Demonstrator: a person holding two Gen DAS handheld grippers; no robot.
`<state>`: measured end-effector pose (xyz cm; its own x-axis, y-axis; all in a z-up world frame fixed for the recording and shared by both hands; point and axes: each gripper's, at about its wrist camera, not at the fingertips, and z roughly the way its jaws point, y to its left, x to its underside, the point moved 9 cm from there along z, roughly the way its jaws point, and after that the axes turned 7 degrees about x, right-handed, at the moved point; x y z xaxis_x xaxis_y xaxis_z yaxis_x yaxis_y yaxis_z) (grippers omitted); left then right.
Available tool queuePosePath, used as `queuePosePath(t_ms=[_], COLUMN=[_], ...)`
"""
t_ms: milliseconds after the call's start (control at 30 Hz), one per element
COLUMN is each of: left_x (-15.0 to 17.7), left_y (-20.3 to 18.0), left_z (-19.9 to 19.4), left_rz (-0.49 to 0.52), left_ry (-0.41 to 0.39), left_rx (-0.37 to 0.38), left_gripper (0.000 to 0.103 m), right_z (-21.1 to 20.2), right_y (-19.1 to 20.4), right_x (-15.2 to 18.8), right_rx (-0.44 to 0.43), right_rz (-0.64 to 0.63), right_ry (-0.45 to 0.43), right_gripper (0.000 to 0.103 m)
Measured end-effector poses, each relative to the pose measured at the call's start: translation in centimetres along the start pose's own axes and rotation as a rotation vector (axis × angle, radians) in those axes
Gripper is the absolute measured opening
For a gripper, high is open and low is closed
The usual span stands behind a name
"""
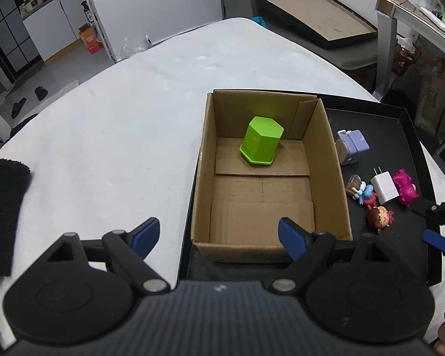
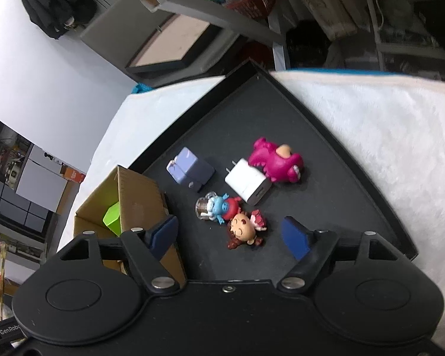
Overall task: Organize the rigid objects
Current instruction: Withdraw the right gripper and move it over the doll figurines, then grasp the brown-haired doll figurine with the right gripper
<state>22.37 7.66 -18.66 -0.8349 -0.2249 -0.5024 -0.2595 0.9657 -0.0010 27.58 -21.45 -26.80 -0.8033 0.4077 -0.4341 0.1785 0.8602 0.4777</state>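
A cardboard box (image 1: 326, 160) stands on a black tray (image 1: 406, 160) and holds one green hexagonal container (image 1: 261, 141). My left gripper (image 1: 219, 237) is open and empty above the box's near edge. On the tray right of the box lie a lilac block toy (image 2: 190, 169), a white charger (image 2: 247, 185), a pink bear figure (image 2: 277, 160), a blue figure with a jar (image 2: 218, 207) and a brown-haired girl figure (image 2: 244, 228). My right gripper (image 2: 231, 234) is open and empty, just above the girl figure. Its blue fingertip (image 1: 439, 238) shows in the left wrist view.
The tray (image 2: 335, 148) lies on a white furry cover (image 1: 118, 124) over the table. A second framed tray (image 1: 317, 14) leans behind the table. A metal shelf with clutter (image 1: 415, 20) stands at the right. A black cloth (image 1: 3, 201) lies at the left edge.
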Motion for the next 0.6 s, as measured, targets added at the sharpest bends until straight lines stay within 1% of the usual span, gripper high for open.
queuePosePath(t_ms=[100,333,467,600], left_x=[-0.3,-0.8,-1.2,-1.7], left_y=[0.3,1.0,1.0,0.1], left_z=[0.6,2.8,3.5,3.6], left_rz=[0.002,0.007,0.007,0.015], left_ry=[-0.004,0.014,0.012,0.002], left_rx=[-0.008,-0.027,-0.01,0.024], left_gripper=[0.086,0.085,0.085,0.085], right_z=[1.0,2.5,3.7,5.0], right_y=[0.0,0.4,0.8,0.6], right_x=[0.3,0.0,0.1,0.4], right_rx=[-0.001,0.036,0.061,0.123], right_rz=[0.021,0.004,-0.023,-0.067], right_ry=[0.04,0.056,0.07,0.075], right_gripper=[0.07,0.068,0.068,0.066])
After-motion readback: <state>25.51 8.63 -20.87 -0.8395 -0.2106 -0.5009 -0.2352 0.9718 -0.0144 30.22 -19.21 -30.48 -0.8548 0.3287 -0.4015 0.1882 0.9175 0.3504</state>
